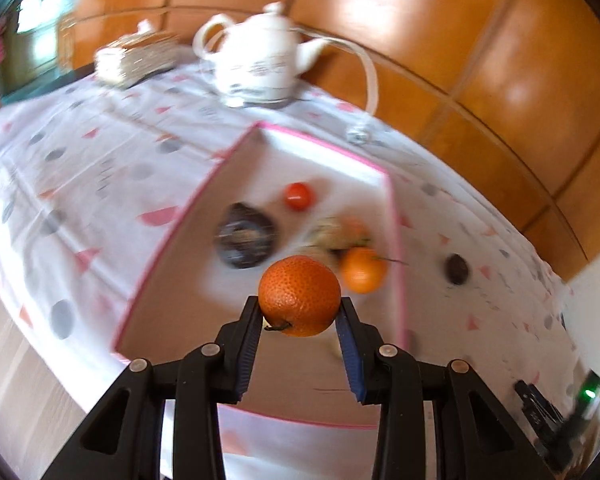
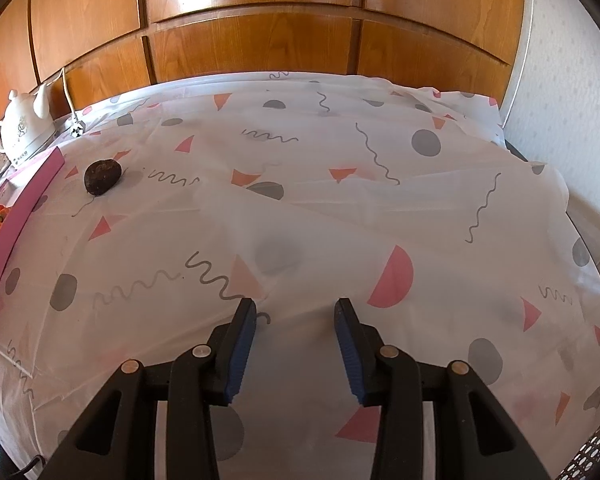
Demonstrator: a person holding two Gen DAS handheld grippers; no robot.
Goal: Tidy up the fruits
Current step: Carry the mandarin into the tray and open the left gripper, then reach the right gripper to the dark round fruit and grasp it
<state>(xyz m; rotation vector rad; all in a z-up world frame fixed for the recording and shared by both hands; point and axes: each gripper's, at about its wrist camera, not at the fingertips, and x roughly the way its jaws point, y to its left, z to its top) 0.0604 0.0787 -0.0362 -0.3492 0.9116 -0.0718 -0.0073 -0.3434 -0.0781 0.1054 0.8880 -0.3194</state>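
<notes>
A patterned cloth (image 2: 340, 208) covers the surface. On it lies a pink-edged box (image 1: 204, 196) holding a dark fruit (image 1: 245, 239), a second orange (image 1: 363, 270), a small red fruit (image 1: 298, 196) and a blurred item I cannot identify. A white teapot (image 1: 260, 60) stands behind the box. The left gripper (image 1: 300, 312) holds an orange (image 1: 299, 295) in its jaws above the box. The right gripper (image 2: 296, 308) hangs over bare cloth, jaws parted and empty. Another dark fruit (image 2: 103, 177) lies on the cloth just beside the box.
</notes>
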